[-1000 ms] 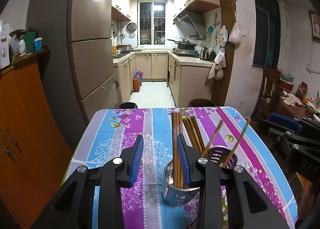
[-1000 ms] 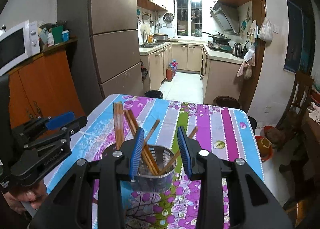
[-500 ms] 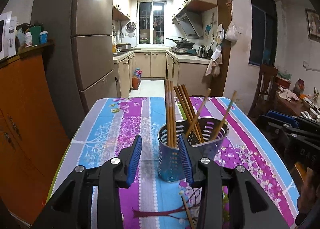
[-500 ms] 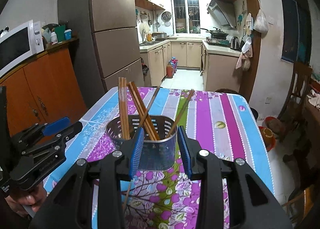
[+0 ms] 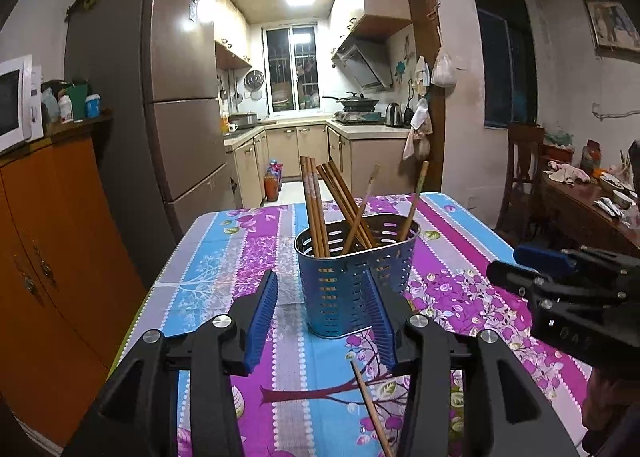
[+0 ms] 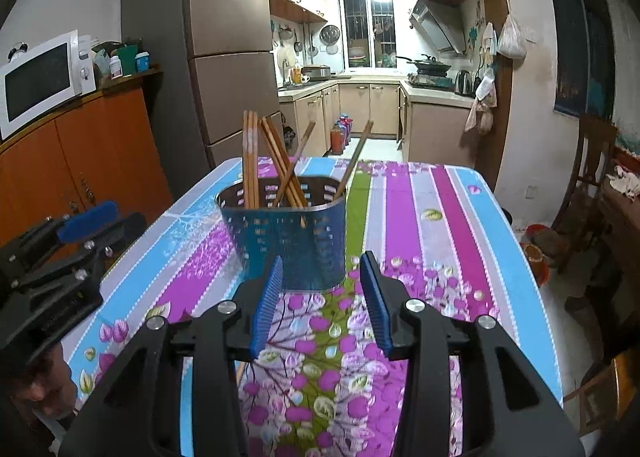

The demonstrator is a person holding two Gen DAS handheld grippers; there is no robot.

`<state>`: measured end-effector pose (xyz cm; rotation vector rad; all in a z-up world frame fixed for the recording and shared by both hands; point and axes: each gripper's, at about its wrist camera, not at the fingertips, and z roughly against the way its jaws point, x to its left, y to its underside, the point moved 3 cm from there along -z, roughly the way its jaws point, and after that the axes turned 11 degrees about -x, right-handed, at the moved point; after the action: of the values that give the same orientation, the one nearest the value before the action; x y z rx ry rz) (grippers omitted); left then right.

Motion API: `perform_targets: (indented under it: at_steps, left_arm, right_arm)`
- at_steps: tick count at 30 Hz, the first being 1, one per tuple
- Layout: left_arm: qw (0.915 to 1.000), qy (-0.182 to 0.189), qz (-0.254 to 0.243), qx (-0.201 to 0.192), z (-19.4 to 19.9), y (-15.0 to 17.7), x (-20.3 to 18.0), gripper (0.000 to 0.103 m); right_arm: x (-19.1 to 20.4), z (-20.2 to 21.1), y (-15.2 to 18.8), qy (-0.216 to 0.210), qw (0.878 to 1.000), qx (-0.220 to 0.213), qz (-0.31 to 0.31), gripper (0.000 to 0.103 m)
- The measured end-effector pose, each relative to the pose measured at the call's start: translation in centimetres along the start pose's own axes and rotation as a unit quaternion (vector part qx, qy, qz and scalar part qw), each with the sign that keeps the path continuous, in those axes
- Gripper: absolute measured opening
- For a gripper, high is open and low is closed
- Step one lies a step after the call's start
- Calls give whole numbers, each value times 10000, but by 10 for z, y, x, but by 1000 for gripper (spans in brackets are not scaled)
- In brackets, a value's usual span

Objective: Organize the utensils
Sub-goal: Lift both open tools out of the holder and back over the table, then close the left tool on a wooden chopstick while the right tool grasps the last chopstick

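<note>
While both jaws have just been opening with nothing between them, a loose chopstick point(image 5: 370, 409) lies near the holder point(image 5: 356, 277), lengthwise under the left gripper point(image 5: 324, 321); the right gripper point(image 6: 320, 303) stands farther off.
</note>
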<state>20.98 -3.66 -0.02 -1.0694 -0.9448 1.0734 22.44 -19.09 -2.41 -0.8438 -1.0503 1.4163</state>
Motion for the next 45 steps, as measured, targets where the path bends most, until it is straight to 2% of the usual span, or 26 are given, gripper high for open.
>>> perform_targets:
  at_steps: [5,10,15,23,30,36,40,45]
  left_arm:
    - [9998,-46,-176,-78,17,15,-6,50]
    - [9996,38,-291,40,30,42,-15,53]
    - [9990,133,-373,189,45,78,-26,53]
    - [9972,371,-439,487,79,142,-43,53]
    - [9957,588,-410,591,103,184,-56,52]
    - [9943,667,-591,591,107,208,-72,52]
    - [9940,668,-606,621,103,216,-78,52]
    - [9948,669,-595,484,100,217,-85,51]
  right_arm:
    - [3,19,26,-28,10000,-7,85,43]
    - [2,40,46,-110,9999,-65,-47,45]
    - [1,55,77,-339,9990,132,-247,45]
    - [19,80,134,-446,9984,339,-73,45]
    - [28,102,184,-266,9983,475,202,45]
    - [12,125,210,51,9988,374,324,45]
    - [0,137,218,347,9988,180,308,45]
    - [-12,133,218,655,9973,31,334,44]
